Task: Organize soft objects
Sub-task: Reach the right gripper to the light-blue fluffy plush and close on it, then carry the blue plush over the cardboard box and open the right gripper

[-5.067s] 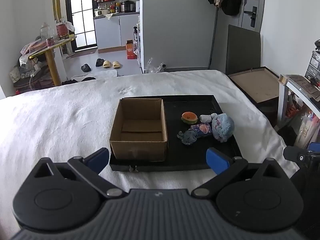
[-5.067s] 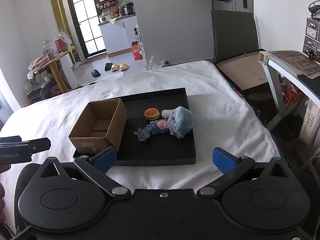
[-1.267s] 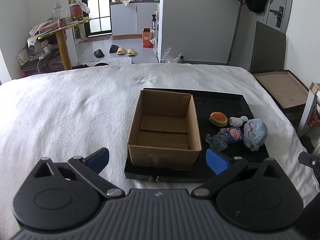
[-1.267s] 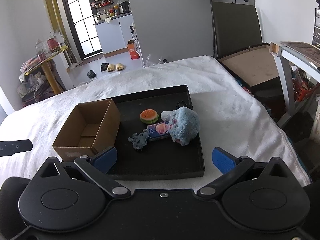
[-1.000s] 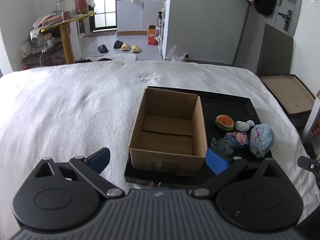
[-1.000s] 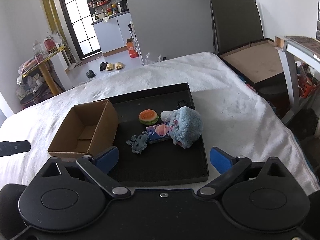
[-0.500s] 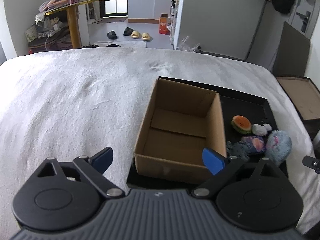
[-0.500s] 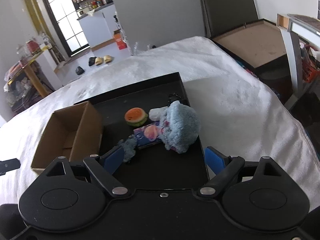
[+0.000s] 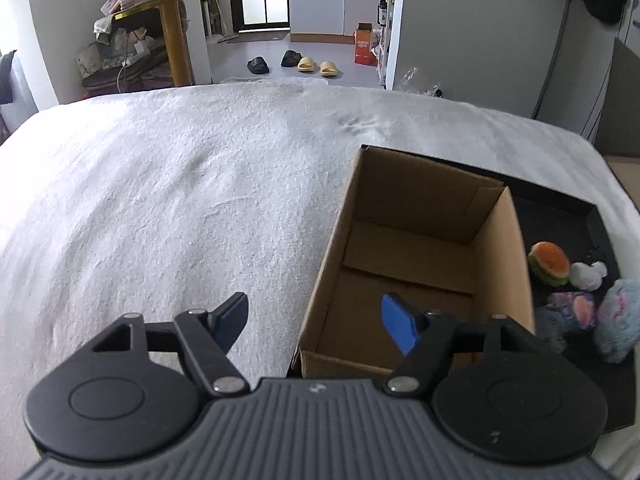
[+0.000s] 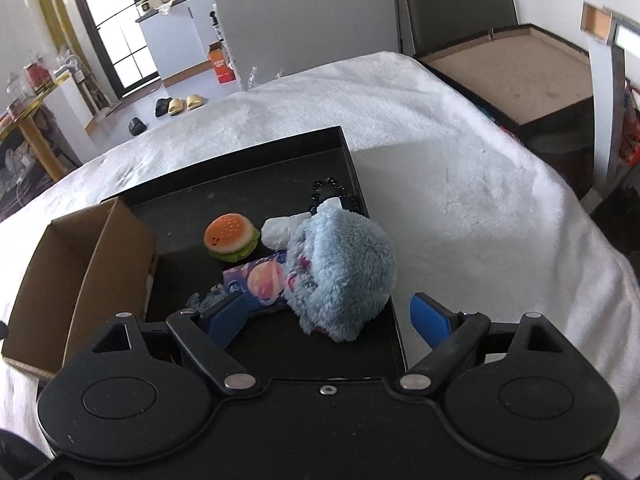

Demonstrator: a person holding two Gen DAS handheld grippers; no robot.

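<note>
Left tongs [image 9: 316,322], jaws just closing yet apart, straddle the cardboard box [image 9: 420,256] wall untouched; right tongs [image 10: 328,314] wide, flanking the blue plush [image 10: 344,268].

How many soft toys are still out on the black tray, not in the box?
5, all right of the cardboard box: burger plush, white plush beside it, big blue fluffy plush, pink-and-purple packet-like toy against it, small grey-blue plush nearest. More may hide behind the blue one.
</note>
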